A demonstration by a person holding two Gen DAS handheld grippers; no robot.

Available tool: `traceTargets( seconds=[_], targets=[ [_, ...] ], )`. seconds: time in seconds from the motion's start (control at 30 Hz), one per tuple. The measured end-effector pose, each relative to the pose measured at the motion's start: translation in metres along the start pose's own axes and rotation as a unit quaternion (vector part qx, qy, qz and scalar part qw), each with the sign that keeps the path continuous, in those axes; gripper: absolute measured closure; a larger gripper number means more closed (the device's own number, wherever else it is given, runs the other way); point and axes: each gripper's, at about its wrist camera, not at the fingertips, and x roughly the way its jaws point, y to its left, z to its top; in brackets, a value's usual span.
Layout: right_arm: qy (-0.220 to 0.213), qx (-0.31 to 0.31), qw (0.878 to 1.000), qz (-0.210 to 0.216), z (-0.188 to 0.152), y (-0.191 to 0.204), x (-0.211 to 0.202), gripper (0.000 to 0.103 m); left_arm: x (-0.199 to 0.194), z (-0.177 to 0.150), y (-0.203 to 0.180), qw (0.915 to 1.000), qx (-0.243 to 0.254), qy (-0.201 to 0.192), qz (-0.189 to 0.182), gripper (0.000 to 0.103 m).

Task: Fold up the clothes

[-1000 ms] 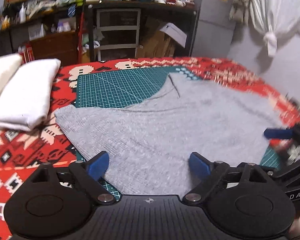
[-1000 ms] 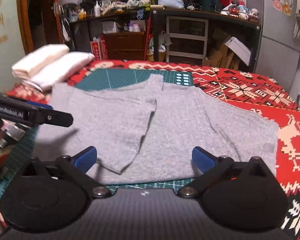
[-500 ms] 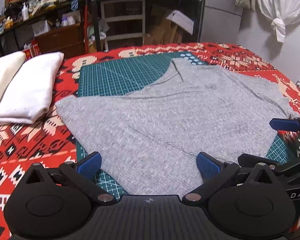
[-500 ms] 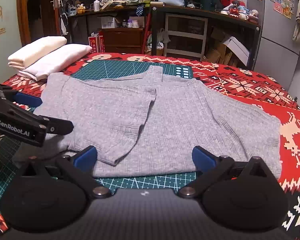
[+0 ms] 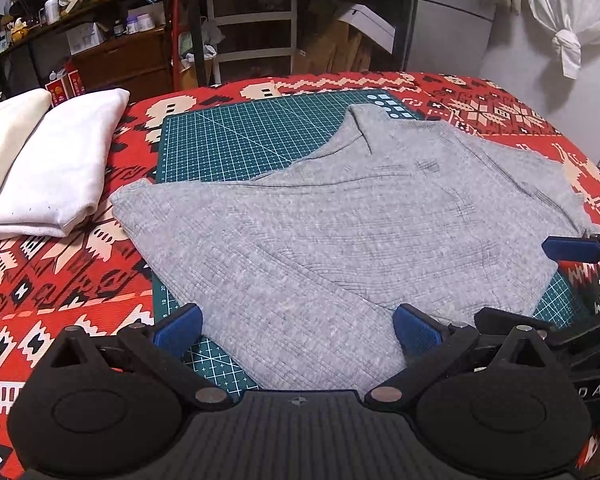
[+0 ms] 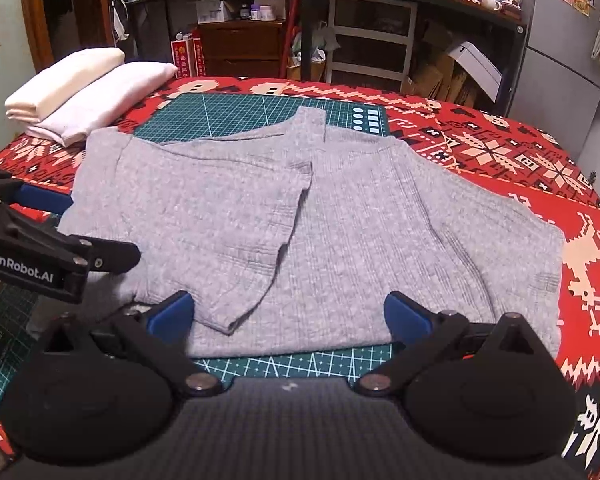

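Grey shirt (image 6: 340,220) lies on the green cutting mat (image 5: 236,140), its left side folded in over the middle, both the left gripper (image 5: 296,330) and right gripper (image 6: 286,314) gaping wide at six o'clock, holding nothing. Risk: a one-layer pinch could drag that loose flap askew. The near hem hides under the jaws, and the right gripper's tips are cut off at three o'clock in the left view.

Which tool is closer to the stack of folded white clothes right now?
Left. The left tool hovers over the gray shirt's near edge on the white stack's side; the right tool sits further toward the opposite side.
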Motion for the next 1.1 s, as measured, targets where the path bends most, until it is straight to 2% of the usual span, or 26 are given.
traceTargets(
  seconds=[0.13,0.27,0.43,0.53,0.57,0.67,0.7,0.73,0.8,0.9,0.97,1.1],
  targets=[
    [-0.012,-0.001,1.0,-0.001,-0.003,0.0,-0.001,0.0,0.0,0.002,-0.002,1.0,0.005,0.001,0.001,0.0],
    [-0.008,0.008,1.0,-0.004,-0.001,0.0,-0.004,0.001,-0.01,0.01,0.006,0.9998,0.011,-0.011,-0.013,0.013],
    [-0.036,0.033,0.999,0.006,0.02,-0.004,-0.019,0.001,-0.029,0.023,0.039,0.9939,-0.072,-0.078,-0.028,0.015],
    [-0.053,0.038,0.998,0.016,0.036,-0.006,-0.022,0.005,-0.023,0.031,0.058,0.9874,-0.132,-0.079,-0.039,0.025],
    [-0.058,0.039,0.997,0.019,0.041,-0.006,-0.023,0.011,-0.02,0.033,0.064,0.9847,-0.151,-0.08,-0.036,0.034],
    [-0.075,0.044,0.996,0.028,0.057,-0.008,-0.025,0.03,-0.01,0.039,0.075,0.9794,-0.181,-0.077,-0.045,0.048],
    [-0.08,0.046,0.995,0.031,0.063,-0.008,-0.026,0.042,-0.006,0.041,0.08,0.9769,-0.193,-0.071,-0.056,0.051],
    [-0.086,0.047,0.995,0.034,0.068,-0.009,-0.027,0.049,-0.003,0.043,0.085,0.9747,-0.203,-0.068,-0.066,0.057],
    [-0.08,0.052,0.995,0.036,0.078,-0.011,-0.014,0.079,0.004,0.045,0.09,0.9715,-0.216,-0.064,-0.072,0.062],
    [-0.065,0.077,0.994,0.039,0.091,-0.018,0.015,0.094,0.016,0.047,0.09,0.9736,-0.218,-0.051,-0.046,0.068],
    [-0.052,0.091,0.993,0.051,0.092,-0.02,0.032,0.099,0.022,0.048,0.089,0.9754,-0.213,-0.042,-0.035,0.068],
    [-0.03,0.112,0.991,0.067,0.089,-0.026,0.058,0.099,0.024,0.046,0.087,0.9782,-0.2,-0.046,-0.03,0.065]
  ],
)
